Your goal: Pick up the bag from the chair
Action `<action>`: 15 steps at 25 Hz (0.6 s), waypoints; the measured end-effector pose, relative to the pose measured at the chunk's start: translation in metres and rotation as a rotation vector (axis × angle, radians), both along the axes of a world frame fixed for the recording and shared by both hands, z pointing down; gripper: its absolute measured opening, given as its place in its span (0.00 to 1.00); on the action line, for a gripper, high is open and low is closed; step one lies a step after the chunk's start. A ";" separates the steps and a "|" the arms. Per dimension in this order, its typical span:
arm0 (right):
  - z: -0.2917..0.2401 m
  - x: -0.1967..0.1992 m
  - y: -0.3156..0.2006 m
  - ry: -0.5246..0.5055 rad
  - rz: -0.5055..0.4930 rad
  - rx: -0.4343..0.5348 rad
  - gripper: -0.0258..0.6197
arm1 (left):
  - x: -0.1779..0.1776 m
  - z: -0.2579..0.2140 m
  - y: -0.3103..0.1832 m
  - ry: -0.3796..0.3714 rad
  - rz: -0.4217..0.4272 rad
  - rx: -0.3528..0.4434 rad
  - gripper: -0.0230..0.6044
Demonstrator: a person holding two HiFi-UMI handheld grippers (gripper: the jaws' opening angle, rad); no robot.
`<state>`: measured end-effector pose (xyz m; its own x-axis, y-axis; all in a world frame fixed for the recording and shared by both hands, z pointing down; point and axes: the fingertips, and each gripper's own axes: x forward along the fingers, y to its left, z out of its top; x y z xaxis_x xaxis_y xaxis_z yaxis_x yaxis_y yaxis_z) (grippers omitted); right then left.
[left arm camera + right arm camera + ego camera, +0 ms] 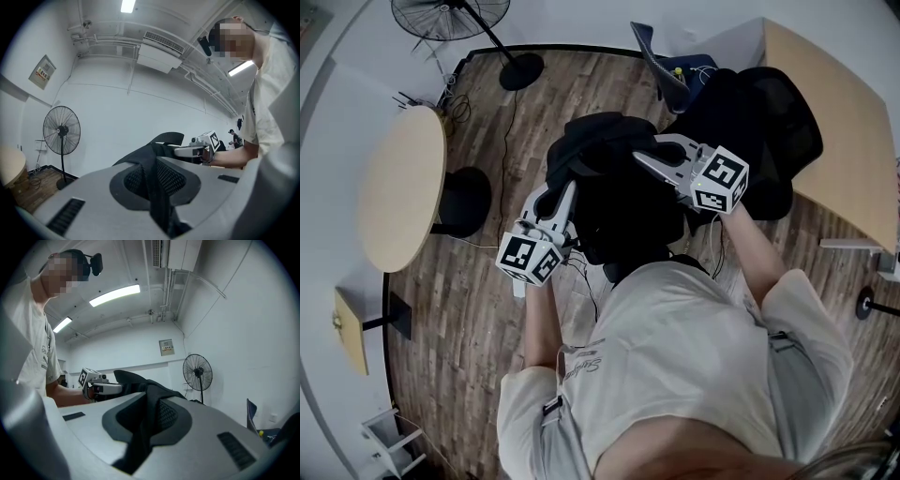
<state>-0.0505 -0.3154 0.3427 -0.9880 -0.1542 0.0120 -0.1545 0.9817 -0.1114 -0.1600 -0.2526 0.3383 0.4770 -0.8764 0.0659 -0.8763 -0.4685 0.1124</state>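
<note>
Bag [619, 211], opposite edges clamped in my left gripper [564, 195] and right gripper [643, 157], chair [773, 122] just beyond, floor [487, 309] open leftward.

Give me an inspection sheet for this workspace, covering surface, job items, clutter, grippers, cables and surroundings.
Surface: wood-plank floor.
Job's things: black bag held between both grippers; black chair beside it.
Clutter: blue seat beyond the chair.
Grippers: left hand-held gripper shut on the bag's strap; right hand-held gripper likewise.
Cables: one cable trails across the floor near the fan.
Surroundings: round table, rectangular table, white walls.
</note>
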 end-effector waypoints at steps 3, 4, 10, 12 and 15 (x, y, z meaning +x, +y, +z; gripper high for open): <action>0.001 0.000 -0.001 0.008 -0.007 0.005 0.08 | -0.001 0.000 -0.002 -0.001 -0.004 -0.005 0.11; 0.002 0.000 -0.001 0.011 -0.009 0.007 0.08 | -0.001 0.001 -0.002 0.000 -0.006 -0.007 0.11; 0.012 0.001 -0.002 0.022 -0.018 -0.011 0.08 | 0.001 0.012 -0.004 0.007 -0.010 -0.031 0.11; 0.015 0.001 -0.003 0.026 -0.022 -0.019 0.08 | 0.001 0.015 -0.005 0.011 -0.013 -0.039 0.11; 0.019 0.003 -0.004 0.030 -0.026 -0.026 0.08 | 0.002 0.019 -0.006 0.014 -0.015 -0.046 0.11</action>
